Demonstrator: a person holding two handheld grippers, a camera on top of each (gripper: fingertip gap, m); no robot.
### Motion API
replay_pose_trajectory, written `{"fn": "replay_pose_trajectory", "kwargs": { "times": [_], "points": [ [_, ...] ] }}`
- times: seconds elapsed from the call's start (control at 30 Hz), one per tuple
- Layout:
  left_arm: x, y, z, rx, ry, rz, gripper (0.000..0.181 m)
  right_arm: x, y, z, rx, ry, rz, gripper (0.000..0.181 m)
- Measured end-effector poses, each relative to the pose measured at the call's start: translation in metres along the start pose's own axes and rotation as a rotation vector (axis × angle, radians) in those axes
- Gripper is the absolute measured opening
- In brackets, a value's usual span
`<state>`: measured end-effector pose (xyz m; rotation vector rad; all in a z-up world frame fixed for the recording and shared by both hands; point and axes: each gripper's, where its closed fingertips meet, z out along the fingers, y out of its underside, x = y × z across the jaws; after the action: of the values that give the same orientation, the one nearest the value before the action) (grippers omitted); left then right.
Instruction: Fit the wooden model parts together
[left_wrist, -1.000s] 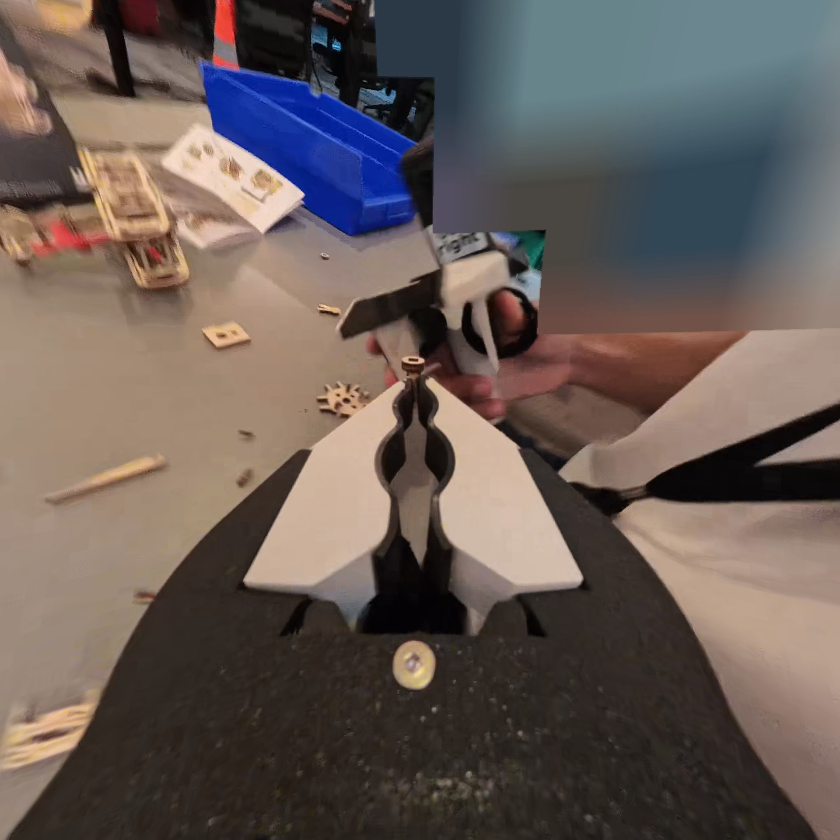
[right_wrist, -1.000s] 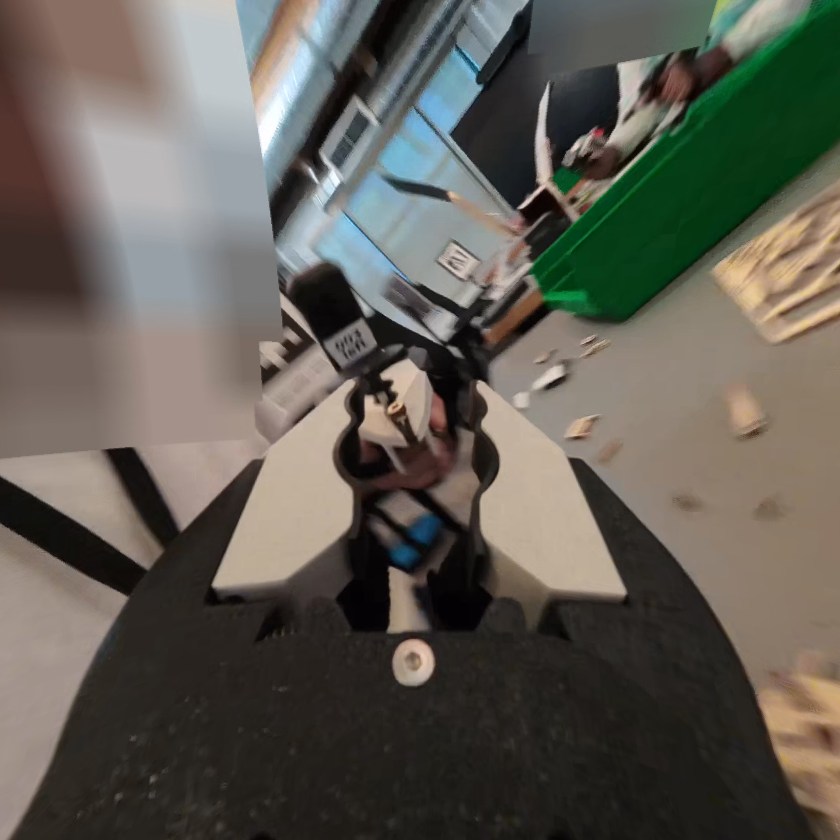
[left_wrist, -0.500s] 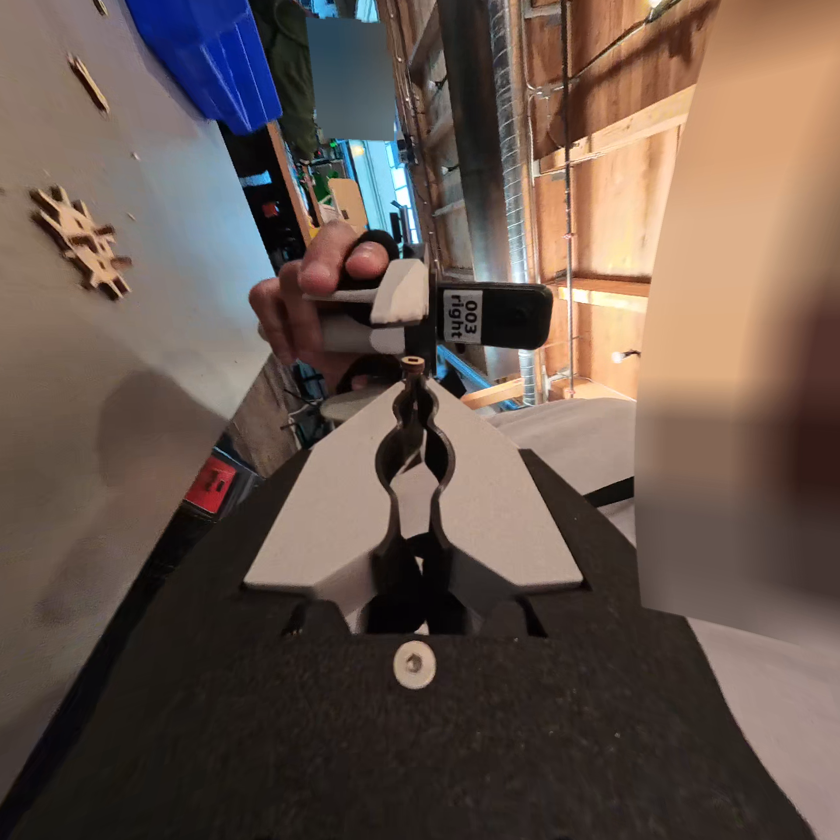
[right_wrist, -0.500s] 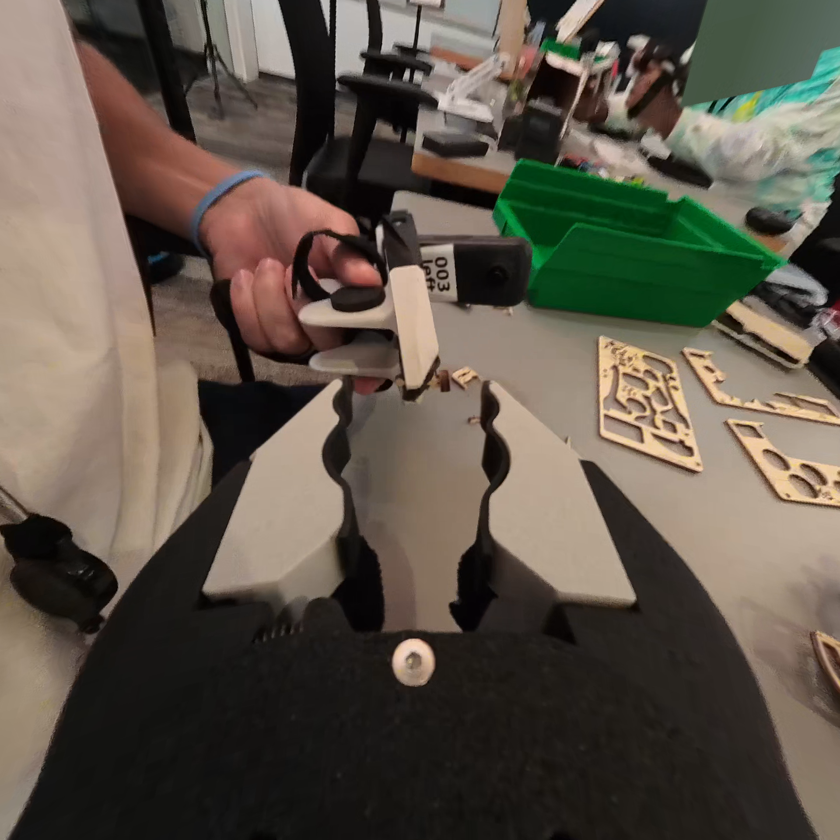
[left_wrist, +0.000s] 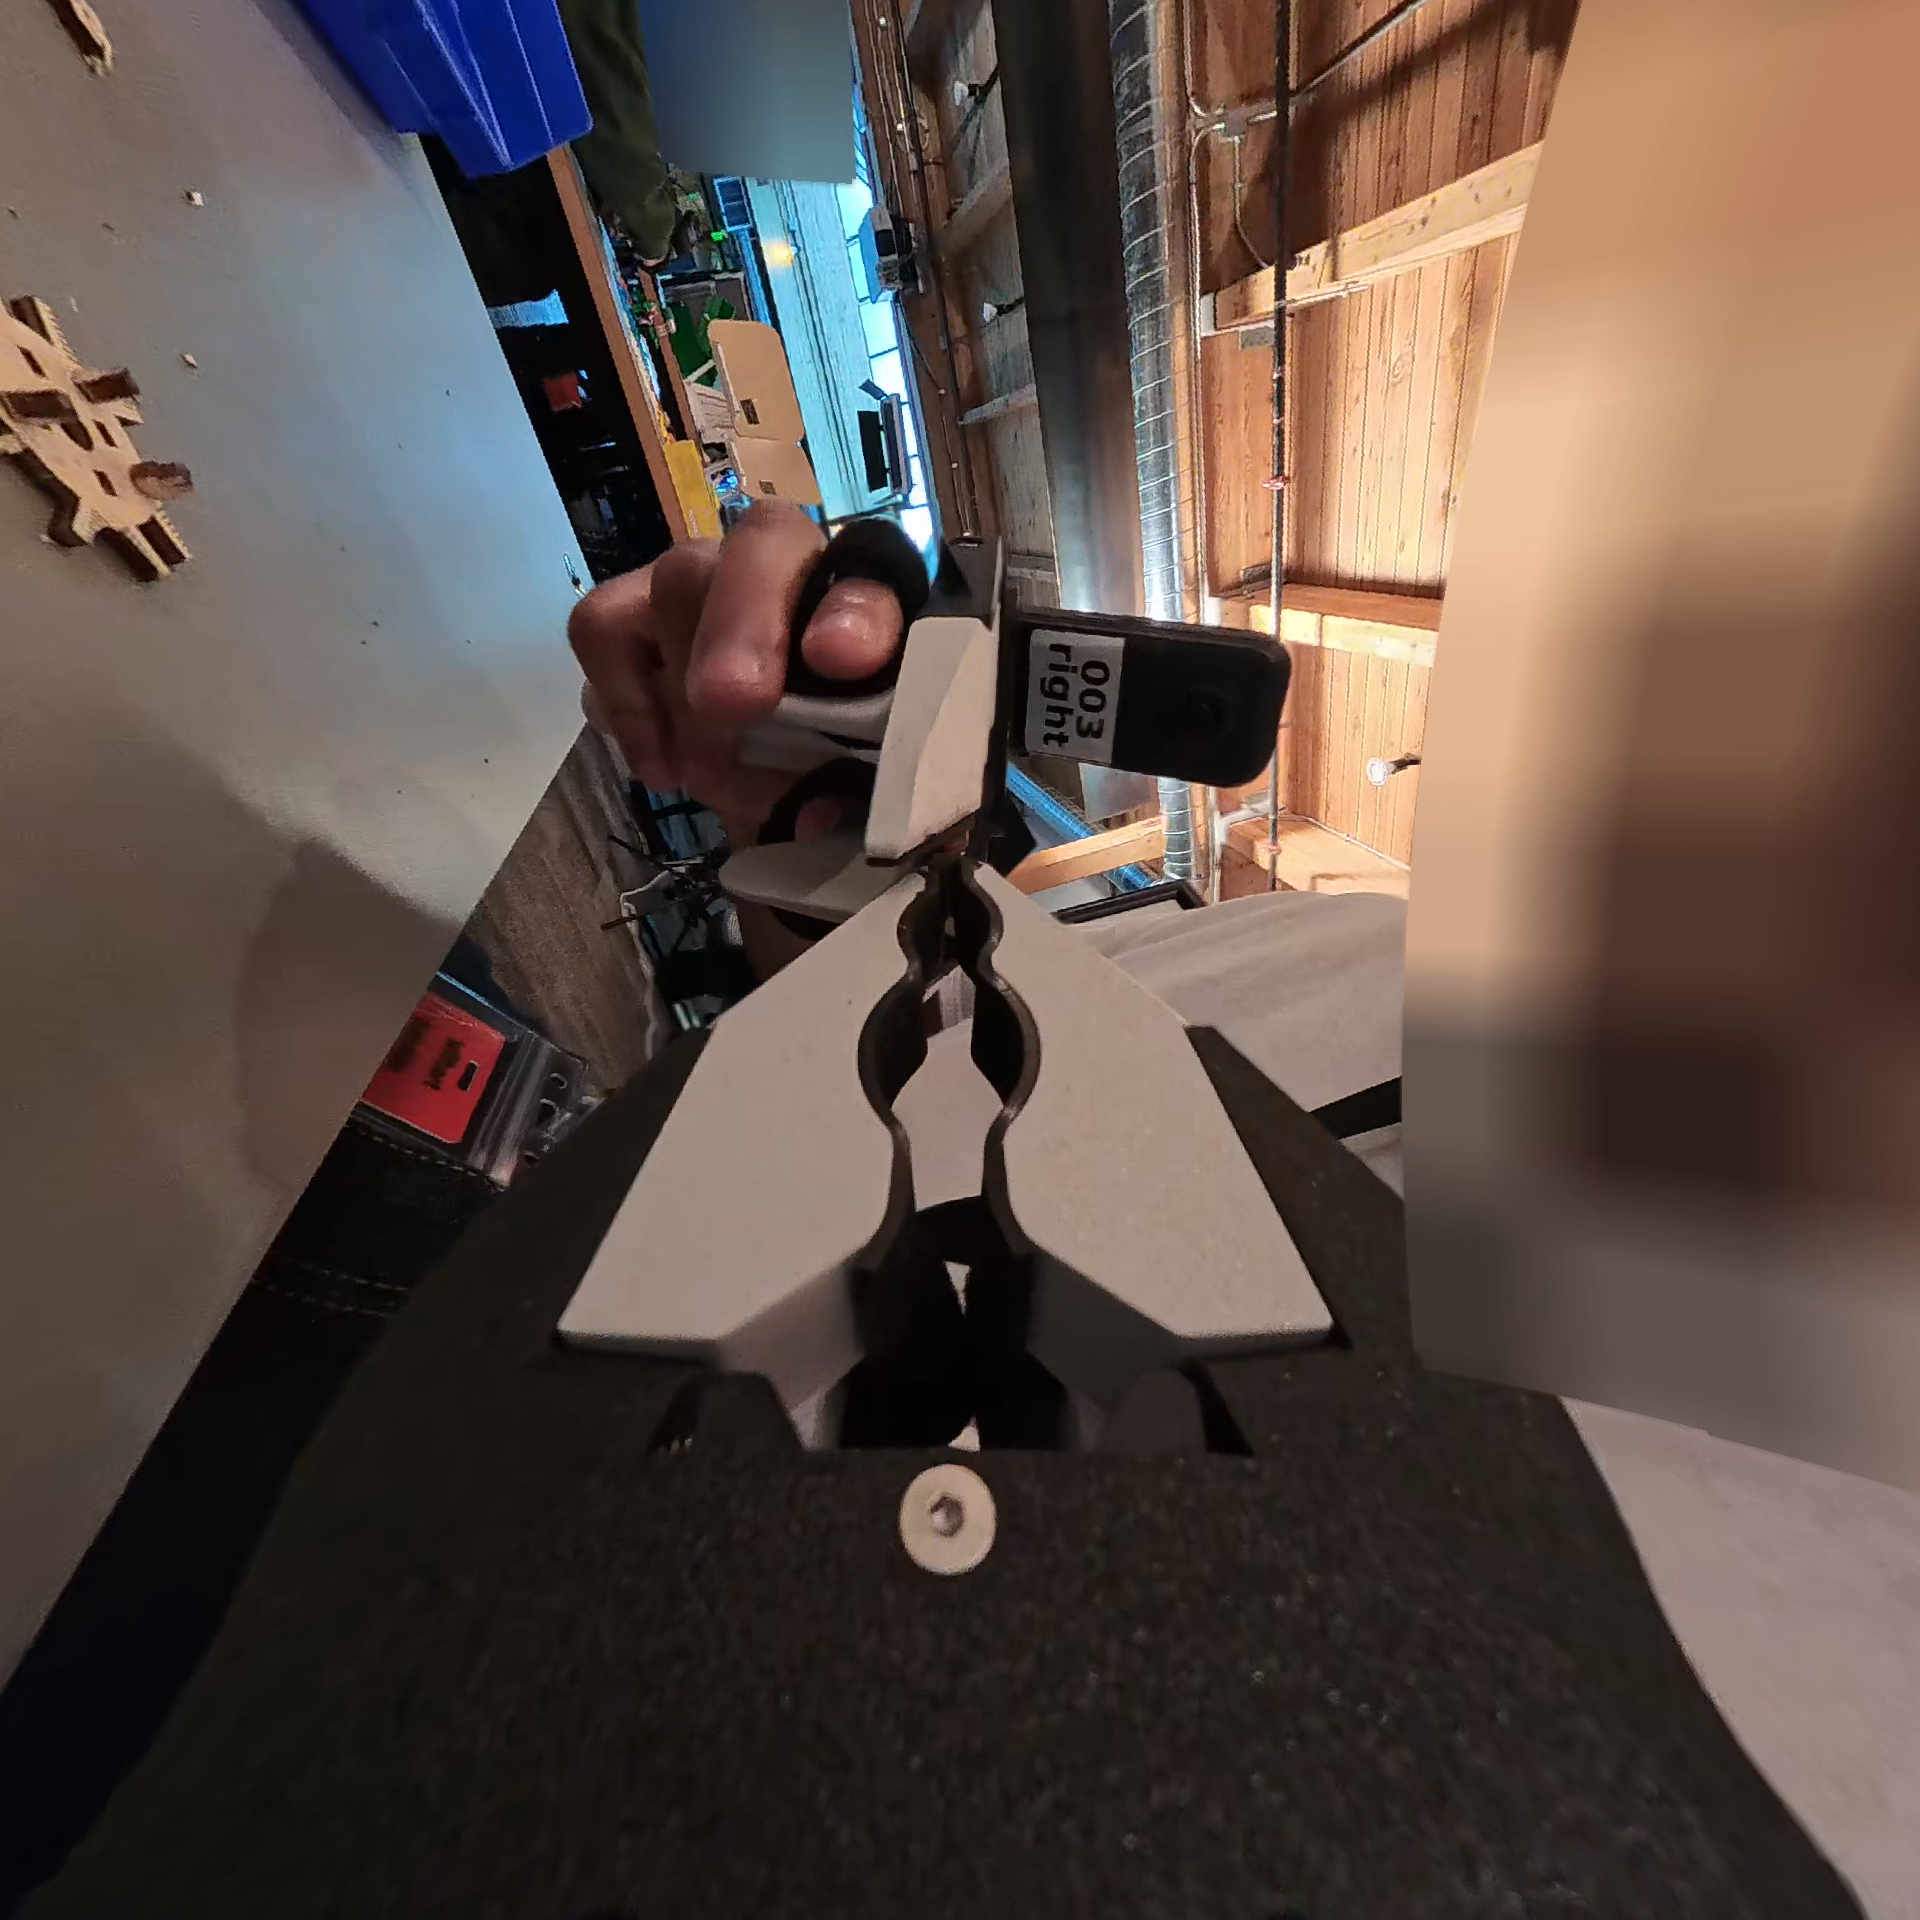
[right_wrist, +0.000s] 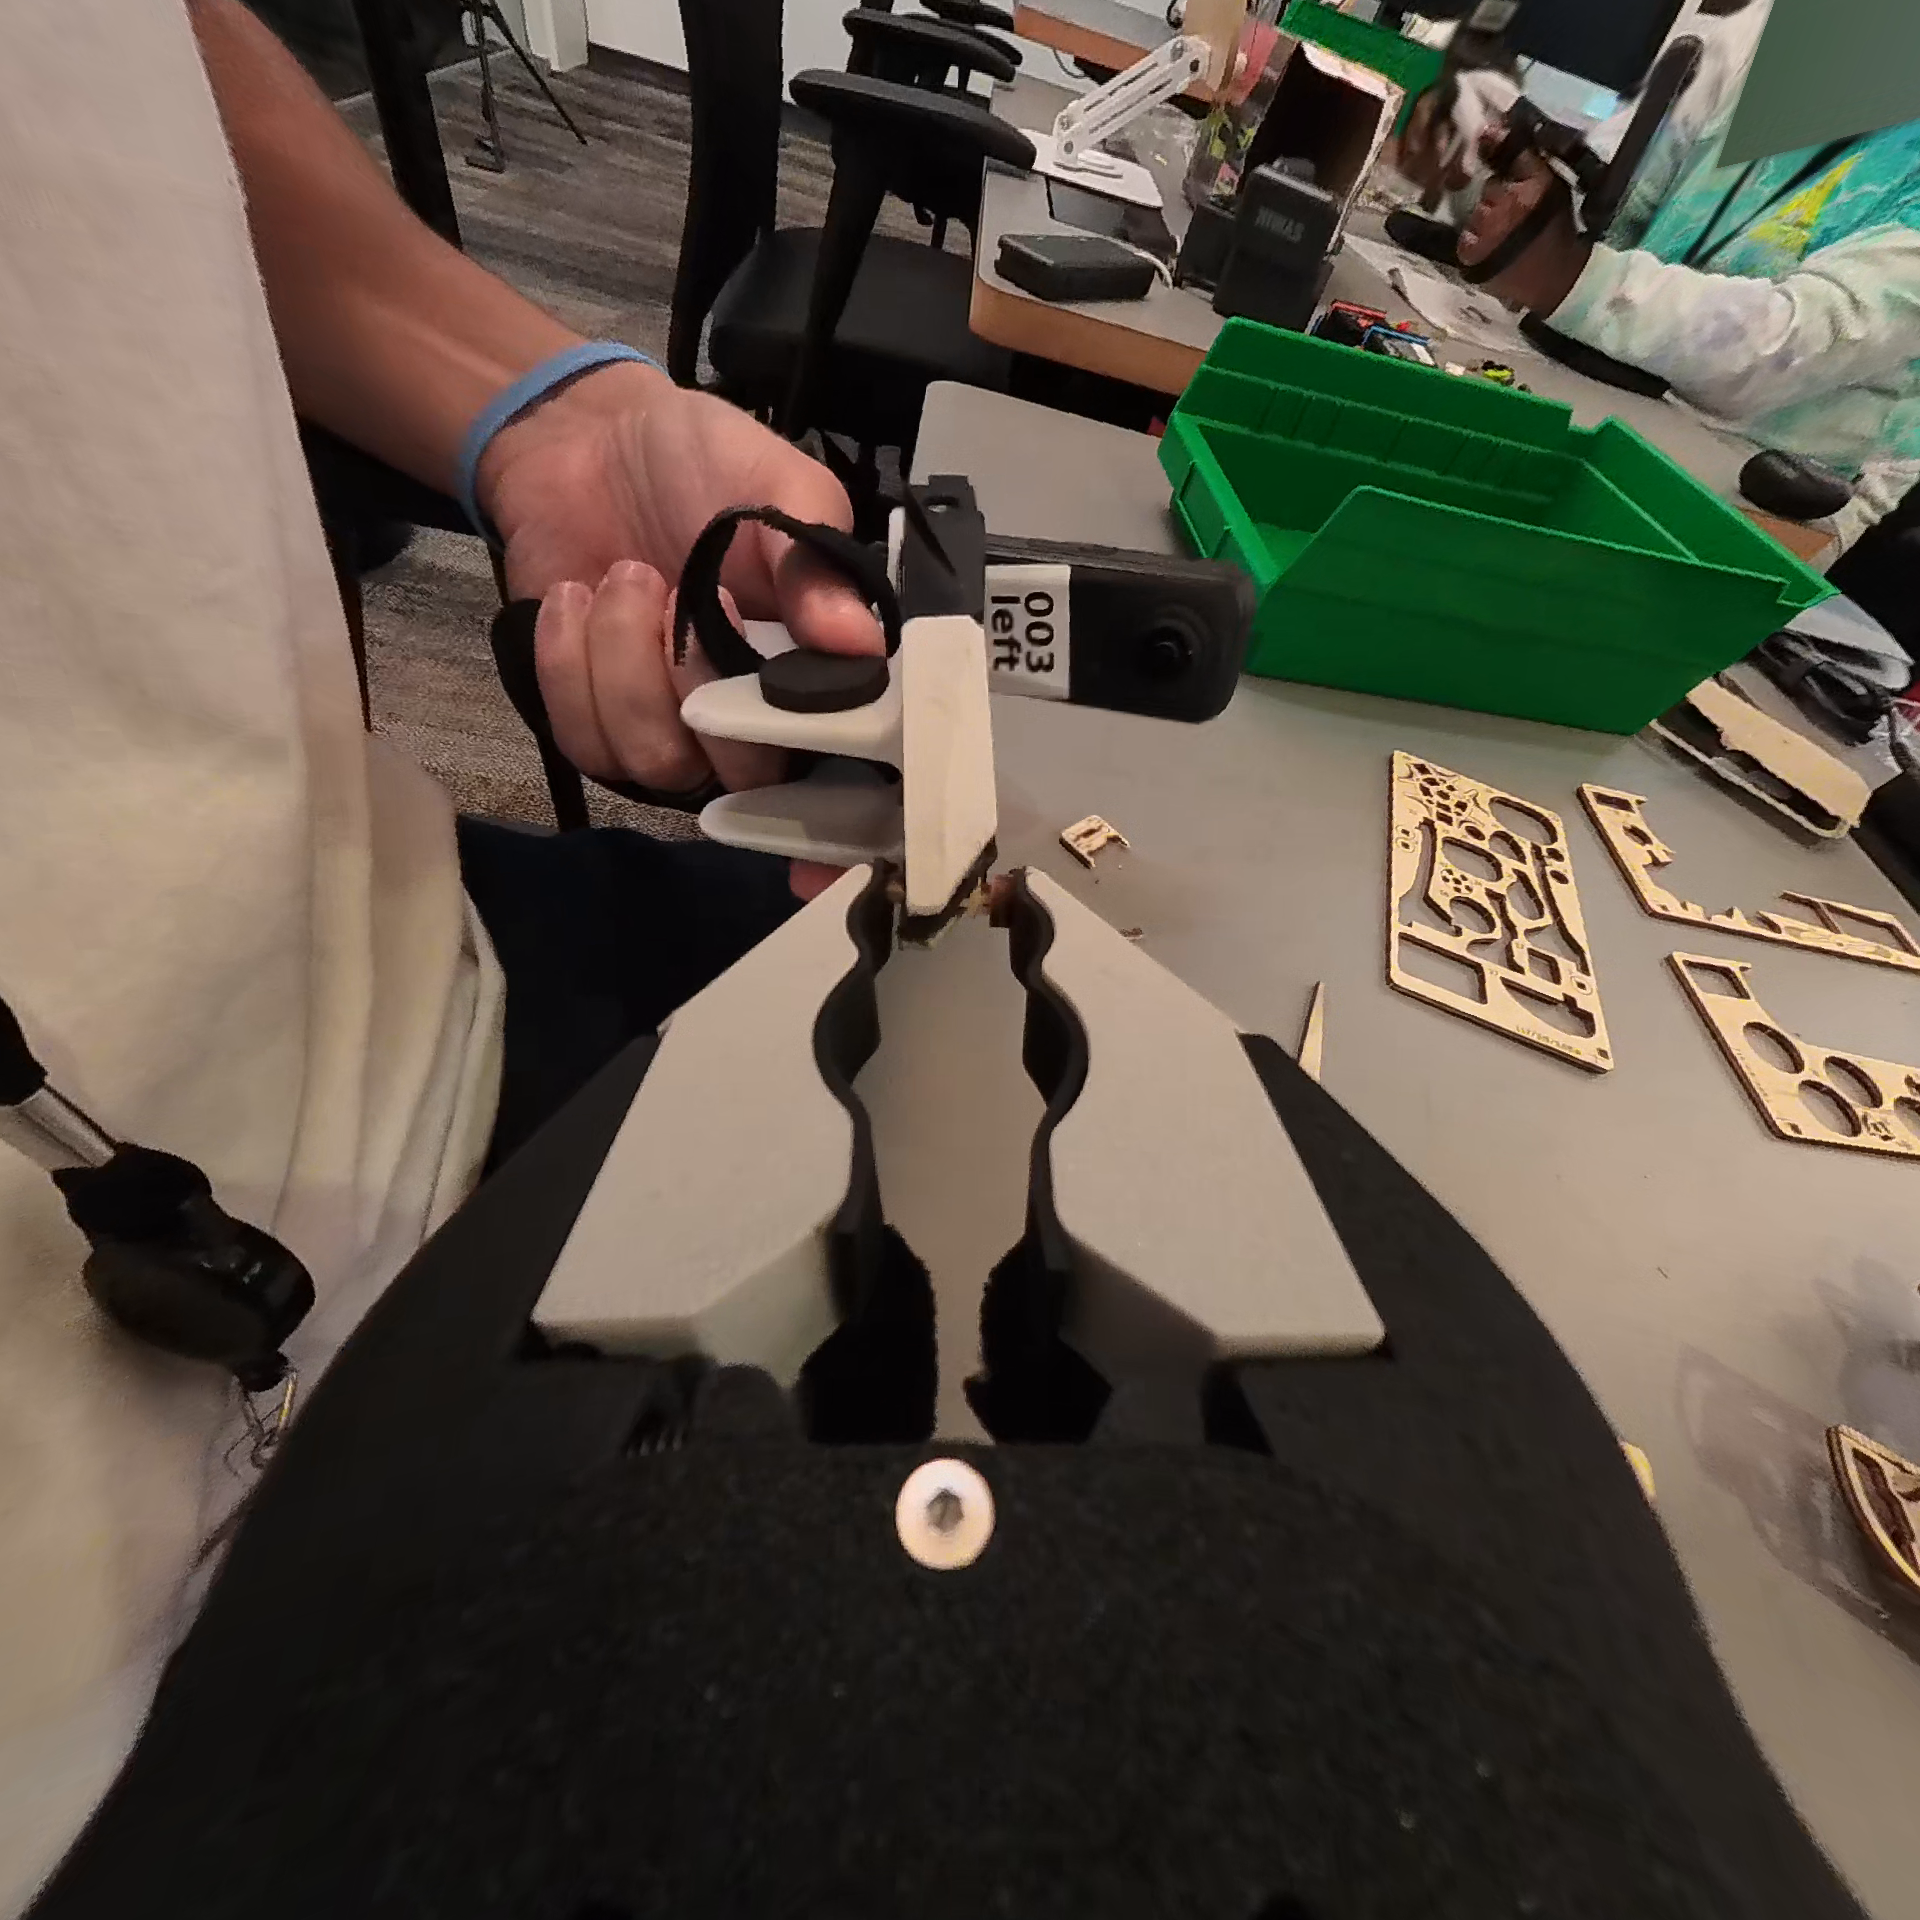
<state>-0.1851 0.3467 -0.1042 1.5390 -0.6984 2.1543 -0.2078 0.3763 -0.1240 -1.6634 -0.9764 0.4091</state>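
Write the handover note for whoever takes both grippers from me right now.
Left gripper: shut on a small wooden pin, held up in the air near your chest.
Right gripper: open, its fingertips on either side of the left one's tip and the pin; whether they touch it cannot be told.
On the grey table: punched-out wooden sheets at right, a small loose piece, a gear-shaped part, a green bin behind.
Done: pin picked up and brought to the other gripper.
Left: probably take or seat the pin, then fit it to its mating part.
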Motion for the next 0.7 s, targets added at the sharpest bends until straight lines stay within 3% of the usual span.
{"fn": "replay_pose_trajectory", "kwargs": {
  "times": [0.43, 0.7],
  "points": [
    [-0.007, 0.004, 0.003, -0.041, -0.048, 0.047, 0.0, -0.007, 0.01, -0.003, -0.049, -0.062, 0.105, 0.019],
    [-0.01, 0.0, 0.001, -0.042, -0.119, 0.143, 0.0, 0.001, 0.01, -0.001, -0.009, 0.039, 0.114, 0.022]
  ]
}}
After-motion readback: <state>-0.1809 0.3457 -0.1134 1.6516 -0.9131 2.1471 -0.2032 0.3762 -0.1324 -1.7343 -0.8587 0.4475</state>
